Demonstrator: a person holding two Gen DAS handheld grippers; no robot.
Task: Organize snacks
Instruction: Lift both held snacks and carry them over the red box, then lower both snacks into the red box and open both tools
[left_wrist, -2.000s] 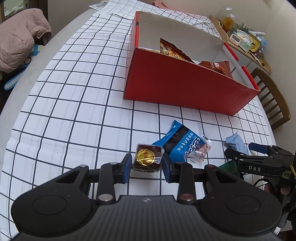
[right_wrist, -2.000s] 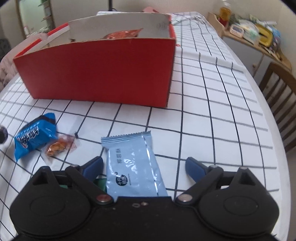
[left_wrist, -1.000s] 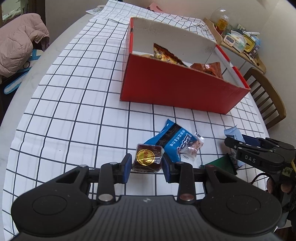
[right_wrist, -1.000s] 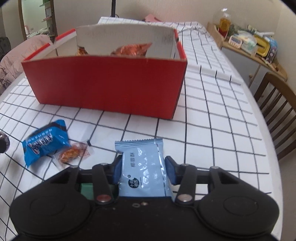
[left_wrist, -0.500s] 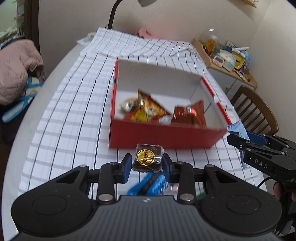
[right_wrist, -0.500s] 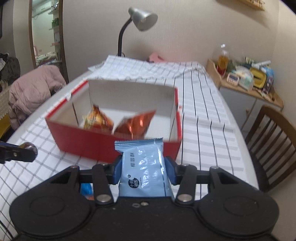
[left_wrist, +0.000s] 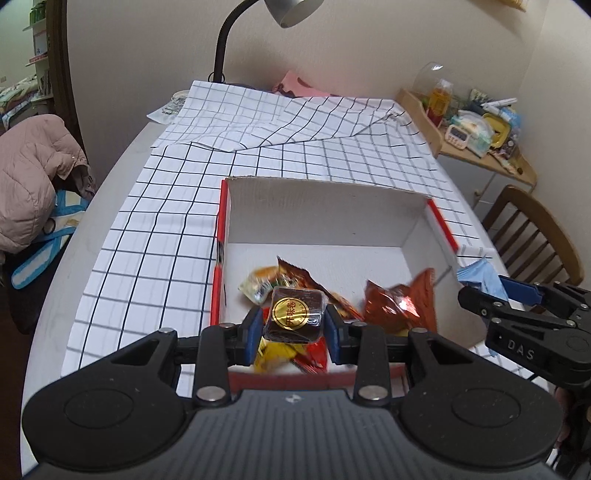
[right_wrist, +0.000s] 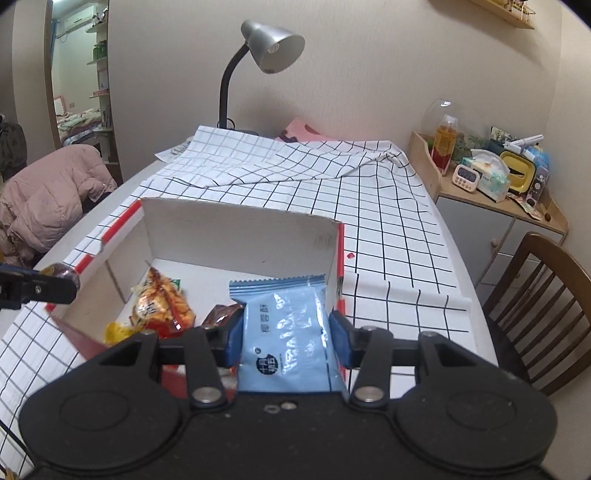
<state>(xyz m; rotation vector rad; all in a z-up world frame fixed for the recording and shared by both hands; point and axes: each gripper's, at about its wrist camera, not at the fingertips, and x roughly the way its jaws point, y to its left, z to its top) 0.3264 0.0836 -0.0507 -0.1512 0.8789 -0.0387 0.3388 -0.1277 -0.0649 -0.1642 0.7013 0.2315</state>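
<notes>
A red cardboard box (left_wrist: 439, 218) with a white inside lies open on the checked tablecloth and holds several wrapped snacks (left_wrist: 400, 304). My left gripper (left_wrist: 294, 325) is shut on a dark brown square snack with a gold round label (left_wrist: 293, 314), held above the box's near left part. My right gripper (right_wrist: 286, 338) is shut on a light blue snack packet (right_wrist: 286, 332), held above the near right corner of the box (right_wrist: 236, 236). The right gripper (left_wrist: 480, 291) also shows at the right of the left wrist view, and the left gripper's tip (right_wrist: 55, 282) at the left of the right wrist view.
A grey desk lamp (right_wrist: 271, 48) stands at the table's far end. A wooden chair (right_wrist: 535, 295) is at the right, with a cluttered side shelf (right_wrist: 491, 181) behind it. A pink jacket (left_wrist: 29, 177) lies on a seat at the left. The tablecloth (left_wrist: 295, 122) is folded over beyond the box.
Both grippers have risen from the table with their snacks and moved forward over the red box. The box's inside now shows from above; the loose snacks on the cloth have dropped out of view.
</notes>
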